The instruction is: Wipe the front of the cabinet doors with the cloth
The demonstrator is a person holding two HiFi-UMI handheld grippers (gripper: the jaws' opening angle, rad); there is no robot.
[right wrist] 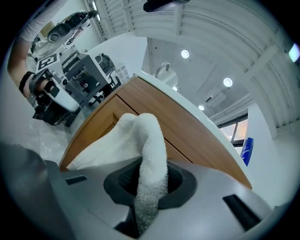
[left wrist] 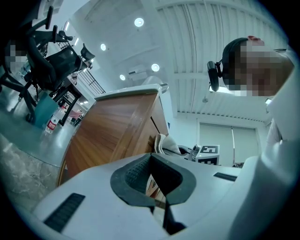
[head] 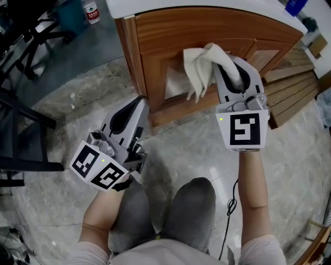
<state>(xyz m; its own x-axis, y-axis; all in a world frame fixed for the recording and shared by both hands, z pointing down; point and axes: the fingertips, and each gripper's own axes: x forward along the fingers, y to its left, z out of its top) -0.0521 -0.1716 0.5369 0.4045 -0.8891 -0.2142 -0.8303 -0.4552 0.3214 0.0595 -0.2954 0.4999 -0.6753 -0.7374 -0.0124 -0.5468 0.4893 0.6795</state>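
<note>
1. A glossy grey marbled stone floor [head: 72, 98] fills most of the head view.
2. A brown wooden cabinet [head: 170, 31] with a white top stands on this floor.
3. Wooden slats [head: 292, 85] lie side by side just beside the cabinet, on the right.
4. A black office chair [head: 36, 39] stands at the upper left, near a teal bin [head: 70, 15] and a red-labelled bottle [head: 91, 11].
5. Round recessed lights [left wrist: 138, 22] glow in a white ribbed ceiling [left wrist: 211, 28].
6. A pale window [left wrist: 225, 140] sits in the far white wall.

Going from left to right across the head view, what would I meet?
Black chair → left gripper → cloth → right gripper → wooden slats.
</note>
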